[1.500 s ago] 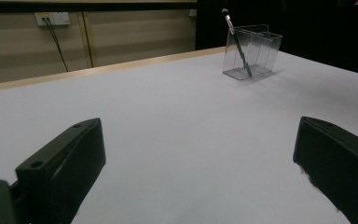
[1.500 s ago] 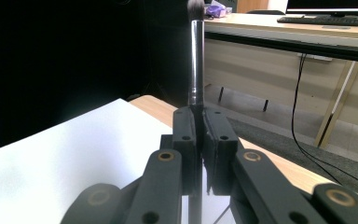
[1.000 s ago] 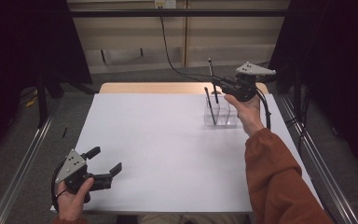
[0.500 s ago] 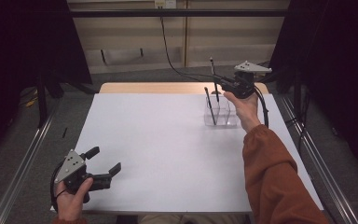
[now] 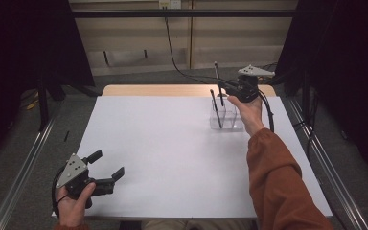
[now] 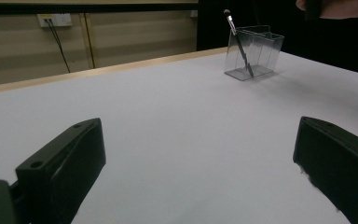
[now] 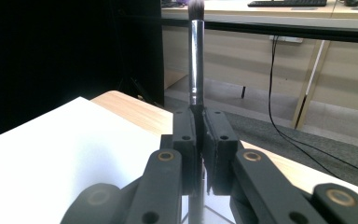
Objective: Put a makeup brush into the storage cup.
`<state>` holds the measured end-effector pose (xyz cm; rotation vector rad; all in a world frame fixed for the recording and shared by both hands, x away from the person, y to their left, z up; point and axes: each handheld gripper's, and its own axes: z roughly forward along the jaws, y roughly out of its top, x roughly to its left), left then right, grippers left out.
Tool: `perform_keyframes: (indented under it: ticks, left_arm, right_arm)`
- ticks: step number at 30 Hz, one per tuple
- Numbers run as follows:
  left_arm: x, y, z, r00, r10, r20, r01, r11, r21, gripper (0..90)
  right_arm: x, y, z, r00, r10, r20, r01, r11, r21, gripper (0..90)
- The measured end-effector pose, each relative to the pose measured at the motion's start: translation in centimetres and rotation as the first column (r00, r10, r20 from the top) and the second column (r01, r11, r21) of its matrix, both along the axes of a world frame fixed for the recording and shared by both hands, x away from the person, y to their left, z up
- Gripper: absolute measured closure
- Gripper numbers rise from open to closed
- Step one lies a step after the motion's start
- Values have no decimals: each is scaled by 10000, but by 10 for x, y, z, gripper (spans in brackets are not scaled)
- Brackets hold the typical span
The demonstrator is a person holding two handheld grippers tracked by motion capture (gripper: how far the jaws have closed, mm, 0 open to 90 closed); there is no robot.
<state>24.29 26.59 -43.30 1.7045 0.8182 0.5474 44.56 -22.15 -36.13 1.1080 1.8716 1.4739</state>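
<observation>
The right tool (image 5: 222, 86) is clamped on a makeup brush (image 5: 216, 72), its jaws pressed together around the dark handle. The brush stands upright, its long axis vertical, with the bristle tip pointing up and the silver ferrule just above the jaws. It hangs over a clear plastic holder (image 5: 226, 117) at the far right of the white counter (image 5: 172, 158). A second dark brush (image 5: 214, 108) leans inside the holder, tilted, head up. The left tool (image 5: 108, 167) rests at the near left corner of the counter, jaws spread wide, holding nothing.
</observation>
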Motion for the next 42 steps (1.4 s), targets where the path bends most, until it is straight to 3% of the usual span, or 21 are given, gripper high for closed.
perform_keyframes:
  ticks: [42]
  left_arm:
    - [0, 0, 0, 10000, -63, 13, 63, 10000, 62, 22]
  right_arm:
    - [-2, 2, -40, 9986, 22, -532, -32, 9998, -180, 841]
